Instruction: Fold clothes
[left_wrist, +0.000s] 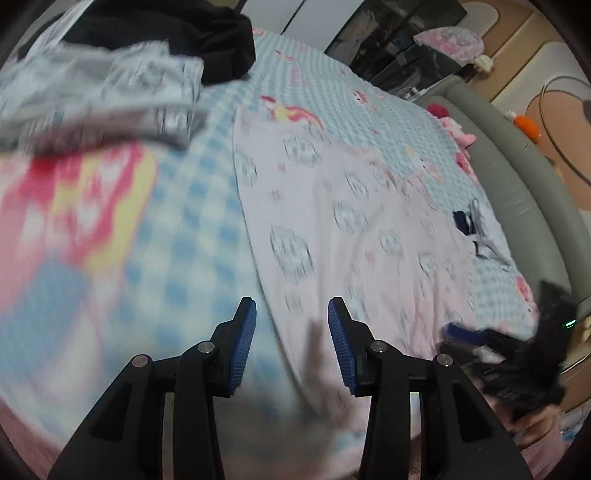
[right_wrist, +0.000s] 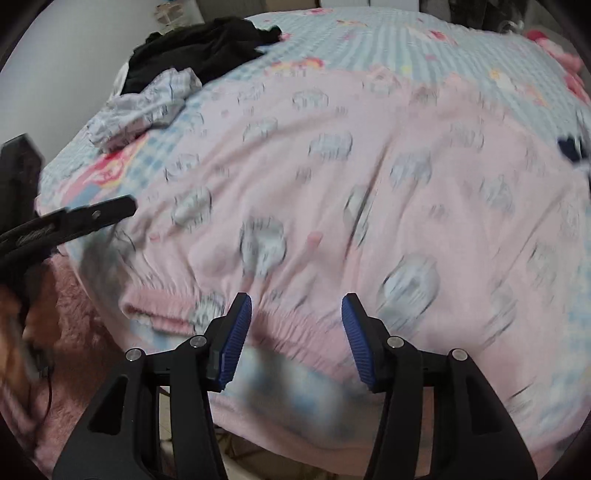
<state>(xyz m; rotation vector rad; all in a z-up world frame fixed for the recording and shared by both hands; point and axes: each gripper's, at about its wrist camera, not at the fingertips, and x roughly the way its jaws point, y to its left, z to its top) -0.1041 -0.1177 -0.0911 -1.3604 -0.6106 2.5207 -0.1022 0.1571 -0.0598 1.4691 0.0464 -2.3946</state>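
Observation:
A pink garment with grey-white printed patches (left_wrist: 351, 236) lies spread on the blue checked bedspread (left_wrist: 177, 229). It fills the right wrist view (right_wrist: 369, 192), with its ribbed waistband (right_wrist: 166, 314) near the bed's front edge. My left gripper (left_wrist: 291, 314) is open and empty, hovering over the garment's left edge. My right gripper (right_wrist: 297, 310) is open and empty, just above the waistband. The left gripper also shows at the left of the right wrist view (right_wrist: 110, 210), and the right gripper at the right of the left wrist view (left_wrist: 517, 354). Both views are motion-blurred.
A crumpled grey-white garment (left_wrist: 103, 96) and a black garment (left_wrist: 192, 37) lie at the bed's far left, also in the right wrist view (right_wrist: 147, 107) (right_wrist: 199, 48). A small navy and white item (left_wrist: 472, 229) lies at the right. A grey padded bed frame (left_wrist: 517, 155) borders the right.

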